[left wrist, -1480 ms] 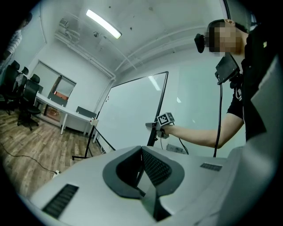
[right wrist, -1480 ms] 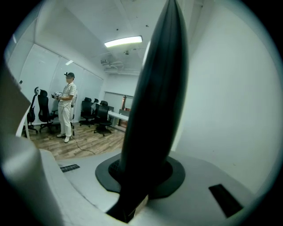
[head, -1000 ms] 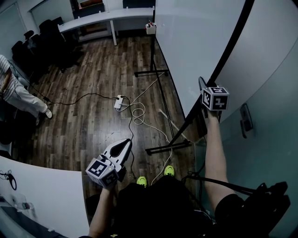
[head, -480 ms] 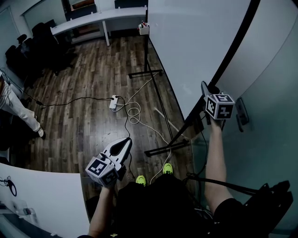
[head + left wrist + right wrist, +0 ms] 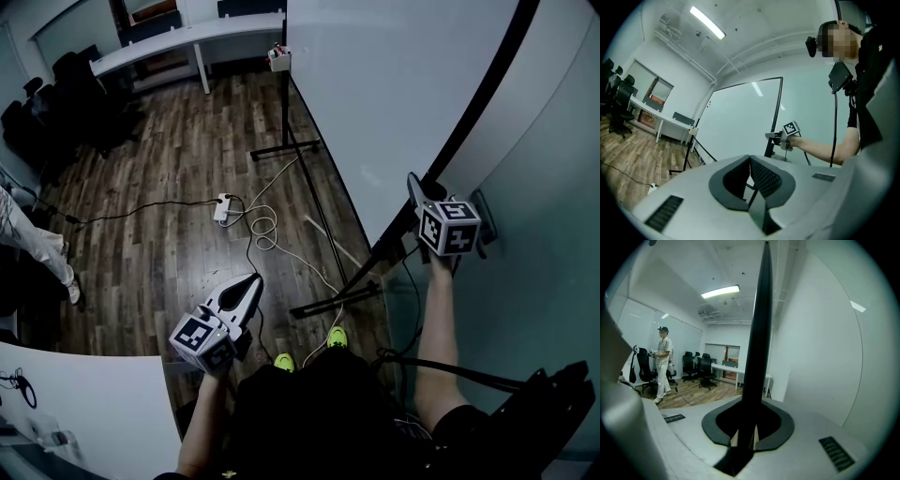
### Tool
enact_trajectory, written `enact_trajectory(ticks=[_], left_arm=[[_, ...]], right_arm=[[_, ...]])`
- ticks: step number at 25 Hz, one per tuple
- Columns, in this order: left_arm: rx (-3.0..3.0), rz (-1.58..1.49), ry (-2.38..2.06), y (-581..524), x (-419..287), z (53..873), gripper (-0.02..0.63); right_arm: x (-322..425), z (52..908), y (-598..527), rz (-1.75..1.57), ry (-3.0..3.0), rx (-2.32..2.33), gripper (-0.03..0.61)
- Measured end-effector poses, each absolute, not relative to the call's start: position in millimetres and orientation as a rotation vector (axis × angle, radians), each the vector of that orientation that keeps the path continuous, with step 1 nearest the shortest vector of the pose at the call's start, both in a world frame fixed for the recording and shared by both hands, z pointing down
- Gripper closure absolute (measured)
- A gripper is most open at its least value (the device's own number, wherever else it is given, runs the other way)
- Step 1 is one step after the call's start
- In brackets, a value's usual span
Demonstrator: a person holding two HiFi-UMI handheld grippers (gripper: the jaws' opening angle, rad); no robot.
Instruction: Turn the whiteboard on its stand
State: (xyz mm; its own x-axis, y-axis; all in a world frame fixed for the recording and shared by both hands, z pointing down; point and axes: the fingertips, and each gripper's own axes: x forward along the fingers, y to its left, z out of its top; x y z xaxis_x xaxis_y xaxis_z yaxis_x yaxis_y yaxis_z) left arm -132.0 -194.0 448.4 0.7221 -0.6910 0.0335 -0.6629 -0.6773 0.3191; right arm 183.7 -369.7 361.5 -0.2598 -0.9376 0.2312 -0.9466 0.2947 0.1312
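Note:
The whiteboard [image 5: 394, 94] is a big white panel in a black frame [image 5: 469, 122], hung on a black stand whose near foot [image 5: 323, 300] rests on the wooden floor. My right gripper [image 5: 417, 192] is raised at the board's near edge and shut on the black frame. In the right gripper view the frame [image 5: 759, 333] runs straight up from between the pads of the right gripper [image 5: 745, 439], with the white panel [image 5: 811, 357] to its right. My left gripper [image 5: 251, 286] hangs low by my hip, shut and empty. The left gripper [image 5: 750, 159] looks toward the whiteboard [image 5: 736, 122].
A white power strip [image 5: 222, 204] and looped cables lie on the floor near the stand's far foot [image 5: 284, 148]. A white desk [image 5: 187, 42] and black office chairs [image 5: 56, 103] stand at the back. A person's leg [image 5: 28, 244] shows at left. A glass wall [image 5: 544, 262] is right.
My right gripper has come down and toward me with the frame edge in its jaws, and the board's near edge has swung with it. The left gripper has stayed put.

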Motion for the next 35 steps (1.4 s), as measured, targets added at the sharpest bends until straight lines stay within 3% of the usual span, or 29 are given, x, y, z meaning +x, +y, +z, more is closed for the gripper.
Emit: enact_trajectory(ticks=[35], left_arm=[[2.582,-0.082,-0.970,-240.3,-122.5,469.9,0.600]], right_arm=[[173.8,366.4,-401.5,-0.045,-2.219,1.642,0.495]])
